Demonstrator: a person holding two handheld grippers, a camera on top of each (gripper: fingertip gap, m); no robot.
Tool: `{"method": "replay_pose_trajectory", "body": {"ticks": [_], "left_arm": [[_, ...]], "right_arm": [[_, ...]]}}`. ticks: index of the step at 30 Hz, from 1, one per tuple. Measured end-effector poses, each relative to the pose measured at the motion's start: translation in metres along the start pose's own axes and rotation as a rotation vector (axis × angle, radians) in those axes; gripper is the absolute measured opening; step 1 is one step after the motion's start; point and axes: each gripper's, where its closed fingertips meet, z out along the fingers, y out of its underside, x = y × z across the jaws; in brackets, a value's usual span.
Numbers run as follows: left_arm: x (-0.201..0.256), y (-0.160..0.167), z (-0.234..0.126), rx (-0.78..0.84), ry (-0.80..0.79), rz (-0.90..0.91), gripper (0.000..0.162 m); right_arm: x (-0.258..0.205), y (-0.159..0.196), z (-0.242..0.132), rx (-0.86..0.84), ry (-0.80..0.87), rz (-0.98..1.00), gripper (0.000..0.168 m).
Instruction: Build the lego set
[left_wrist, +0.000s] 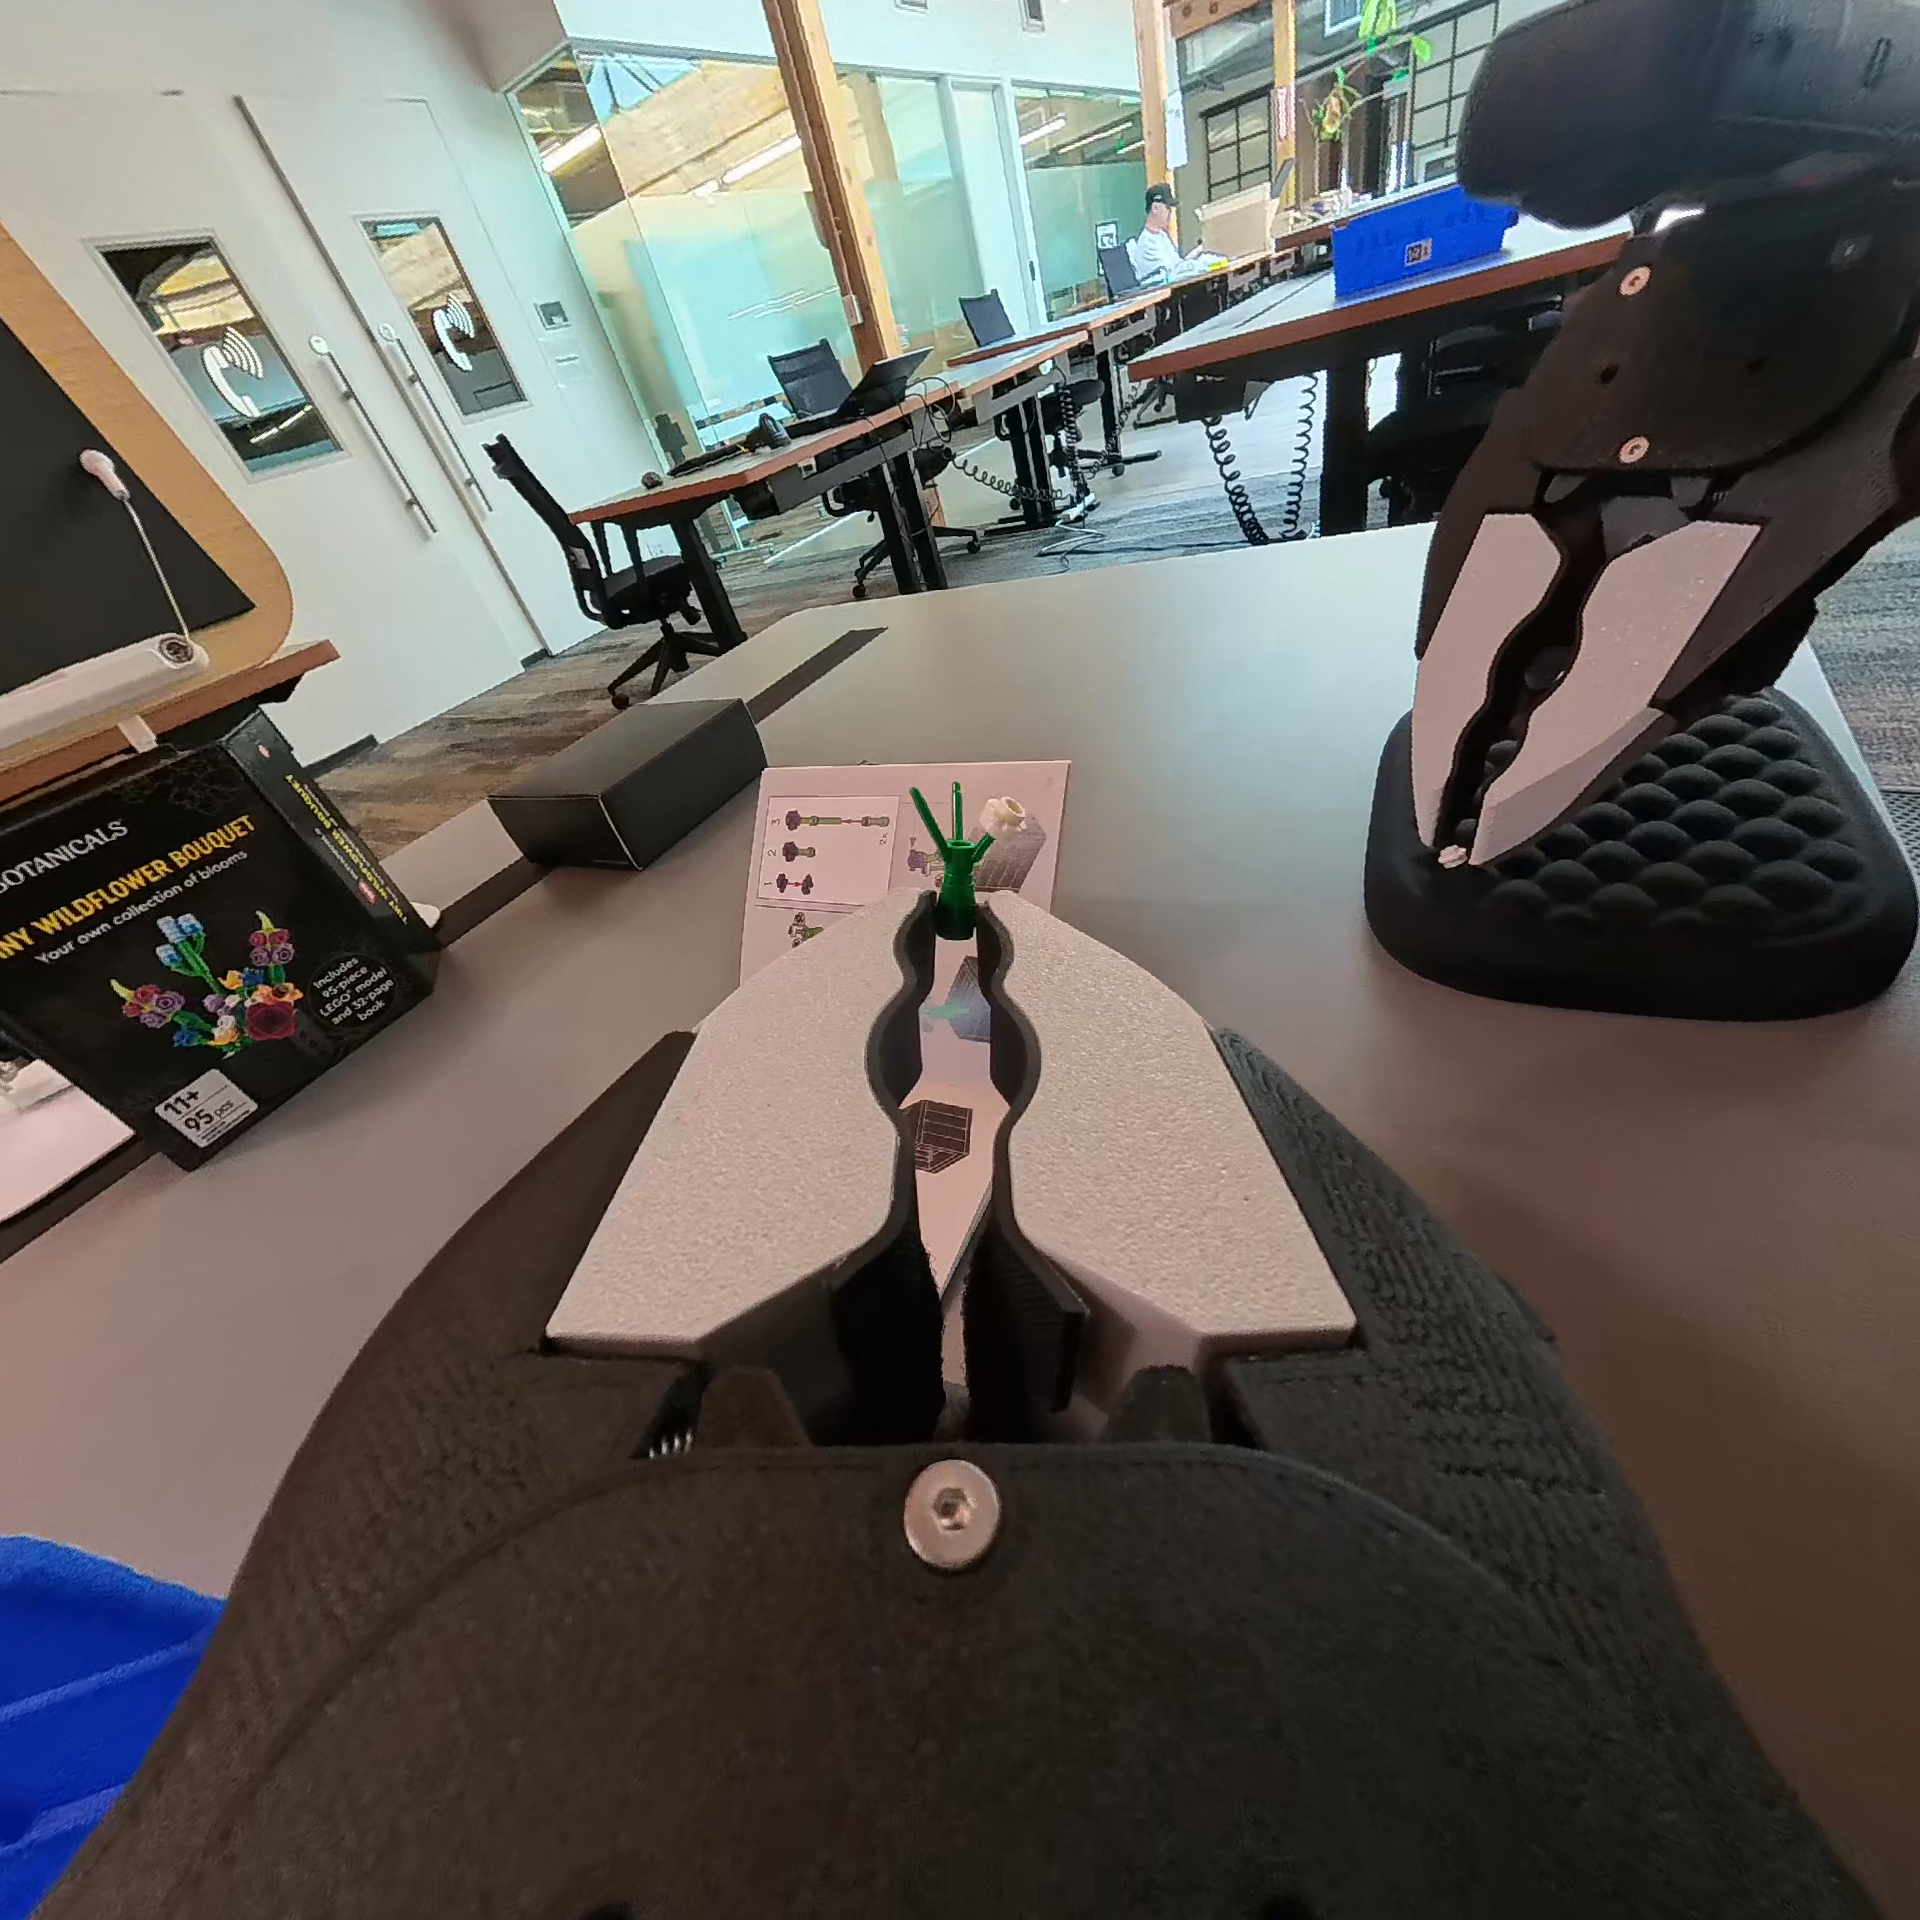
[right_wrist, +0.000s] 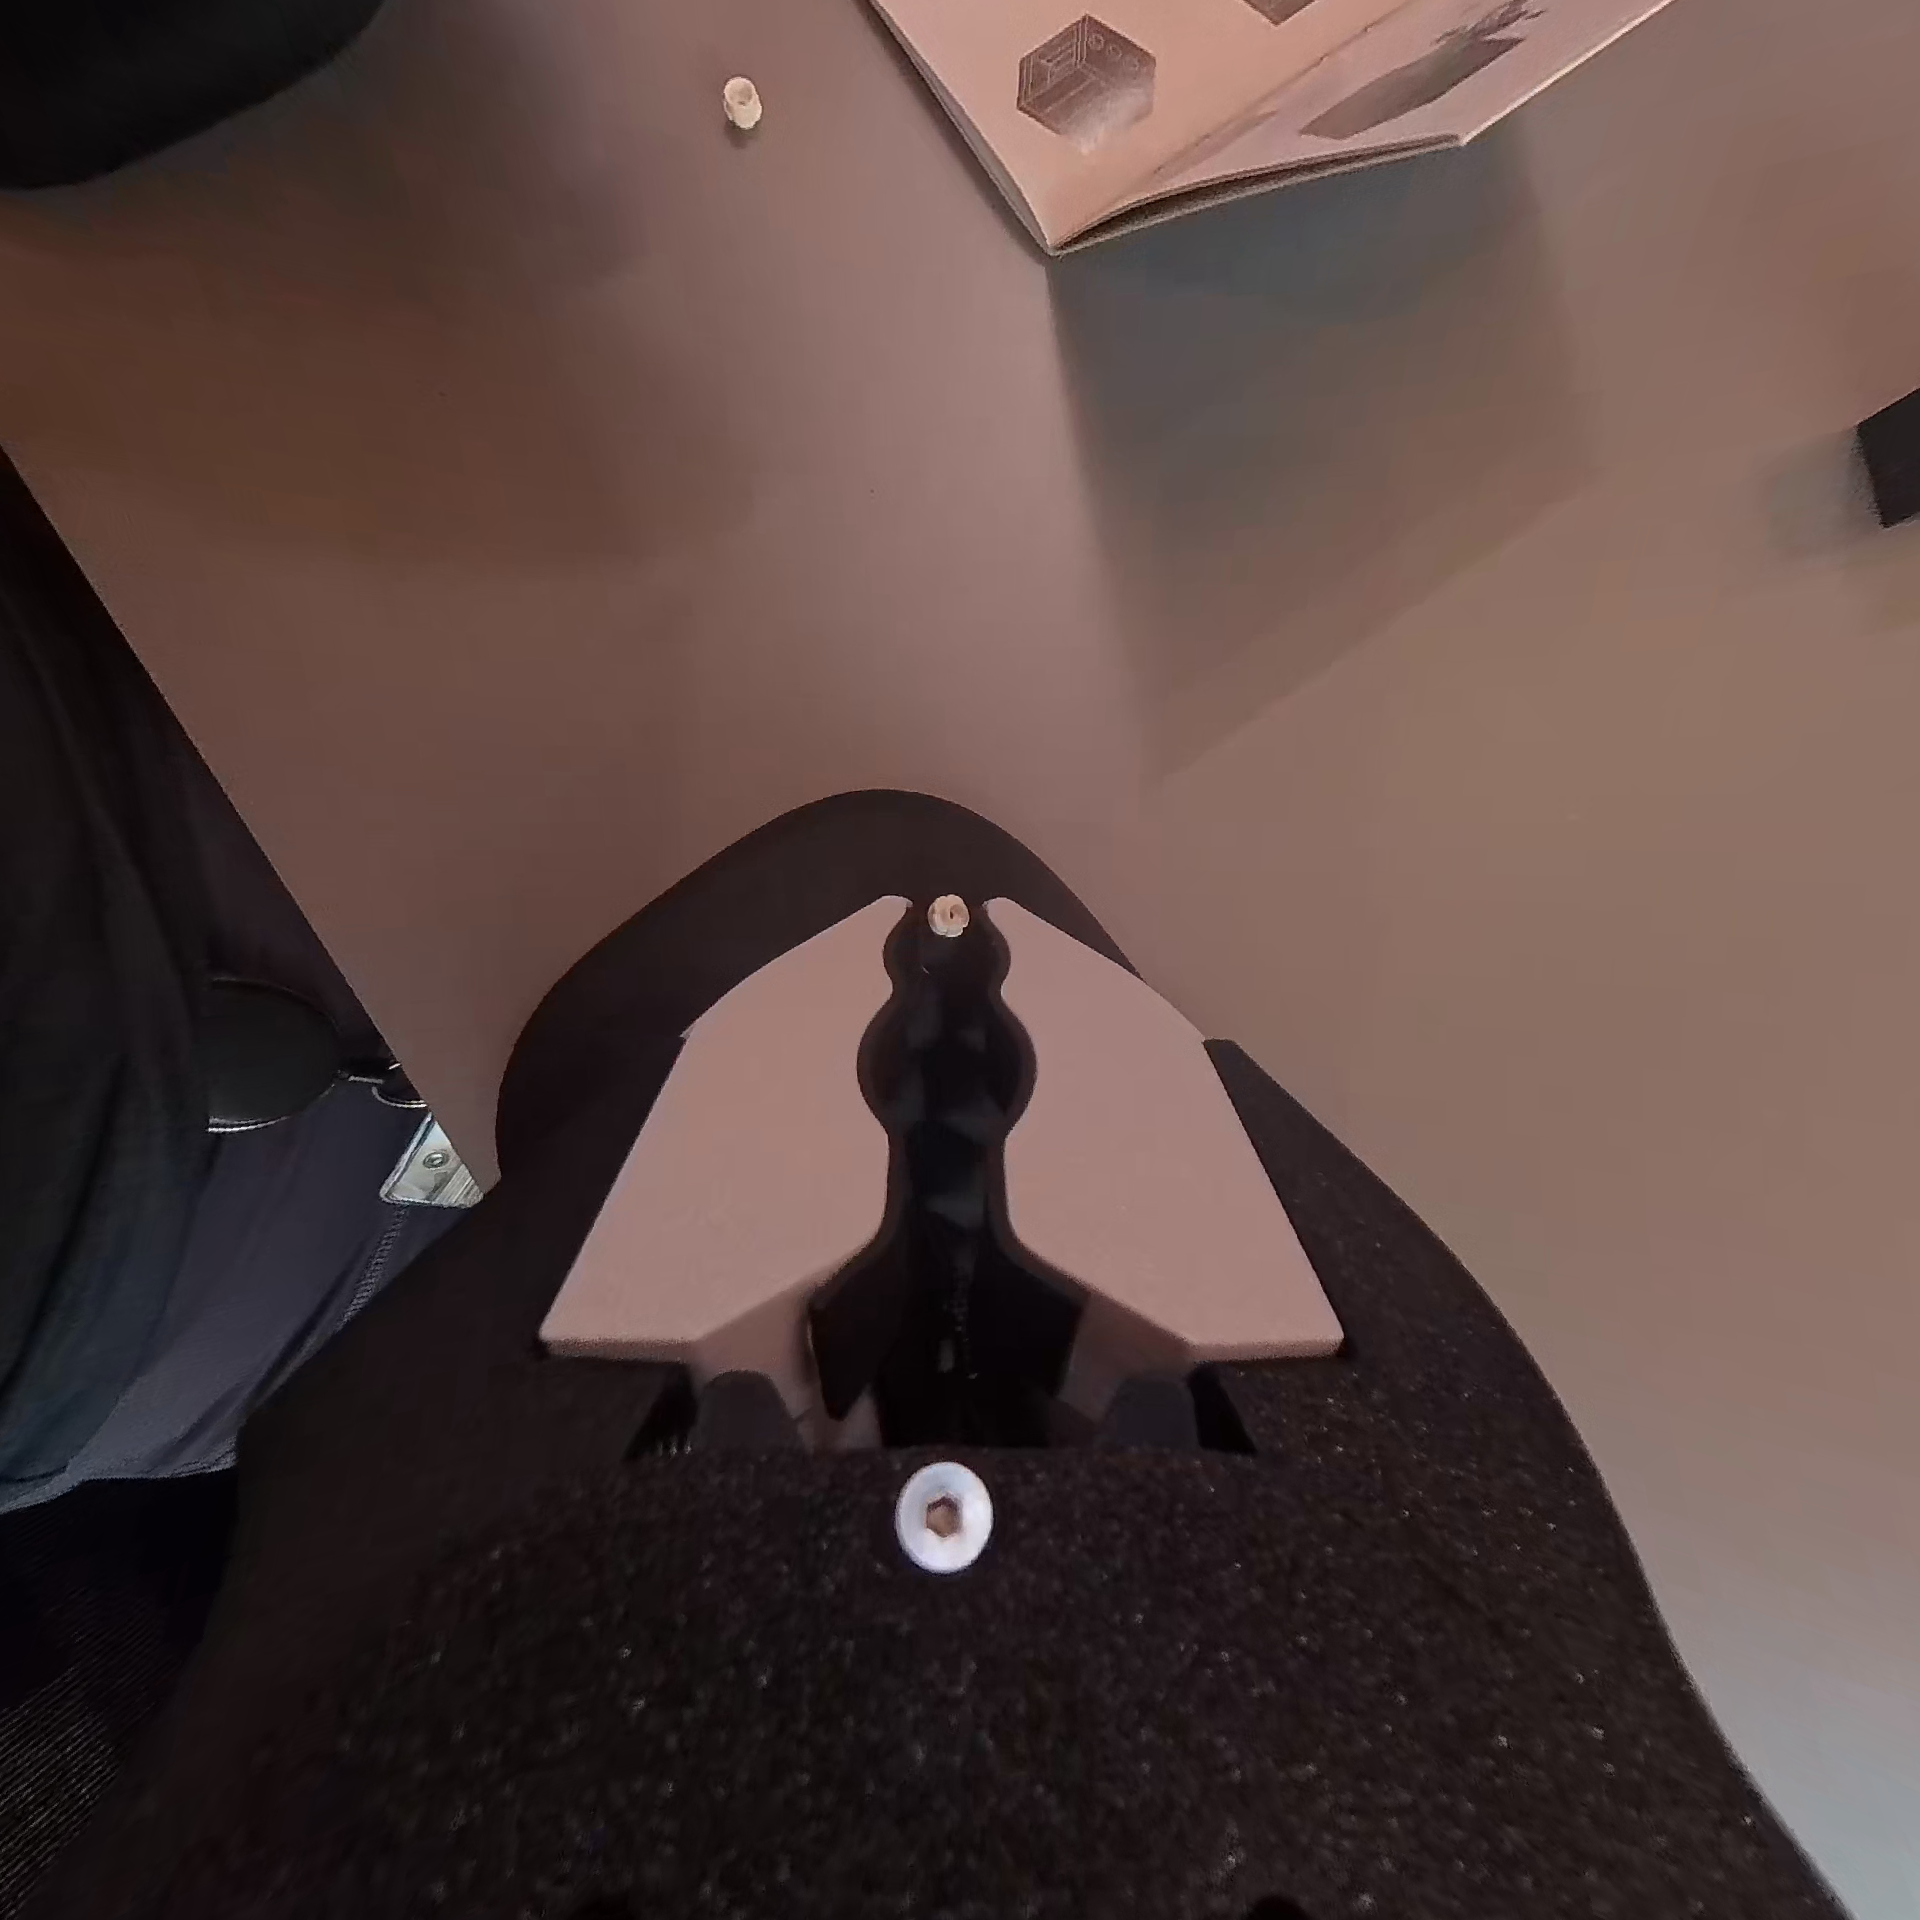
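Left gripper (left_wrist: 954, 914): clenched on the base of a green stem (left_wrist: 953, 862), held upright above the booklet (left_wrist: 831, 852).
Stem: three thin prongs; a small cream flower (left_wrist: 1003, 812) sits on the right prong.
Right gripper (right_wrist: 945, 906): pointed down at a black dimpled pad (left_wrist: 1704, 862), fingertips closed around a small cream piece (right_wrist: 947, 915) at the pad's near edge.
Loose cream piece (right_wrist: 740, 102): lying alone on the grey table (right_wrist: 1455, 935), left of the booklet.
Set box (left_wrist: 218, 956): black, standing on the table, far left.
Small black box (left_wrist: 634, 779): behind the booklet, left.
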Motion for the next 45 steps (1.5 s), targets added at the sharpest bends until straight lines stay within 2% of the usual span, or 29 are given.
{"method": "replay_pose_trajectory", "body": {"ticks": [4,8,11,13,19,33,45], "left_arm": [[0.001,0.000,0.000,0.000,0.003,0.002,0.007],[0.003,0.000,0.001,-0.001,0.017,0.004,0.007],[0.006,-0.001,0.001,-0.001,0.032,0.007,0.007],[0.008,0.000,0.002,-0.007,0.037,0.014,0.007],[0.006,0.003,0.003,-0.016,0.032,0.020,0.007],[0.011,0.006,0.005,-0.029,0.055,0.034,0.007],[0.011,0.010,0.007,-0.049,0.058,0.035,0.007]], "right_arm": [[-0.002,-0.001,-0.002,0.000,-0.043,0.024,0.012],[-0.001,-0.007,-0.009,0.055,-0.188,0.060,0.012],[-0.005,-0.011,-0.015,0.129,-0.375,-0.049,0.012],[-0.007,-0.009,-0.015,0.118,-0.455,-0.152,0.011],[-0.004,-0.015,-0.013,0.106,-0.590,-0.344,0.010],[-0.003,0.000,-0.002,-0.011,-0.685,-0.608,0.015],[-0.004,-0.002,-0.002,0.044,-0.763,-0.638,0.012]]}}
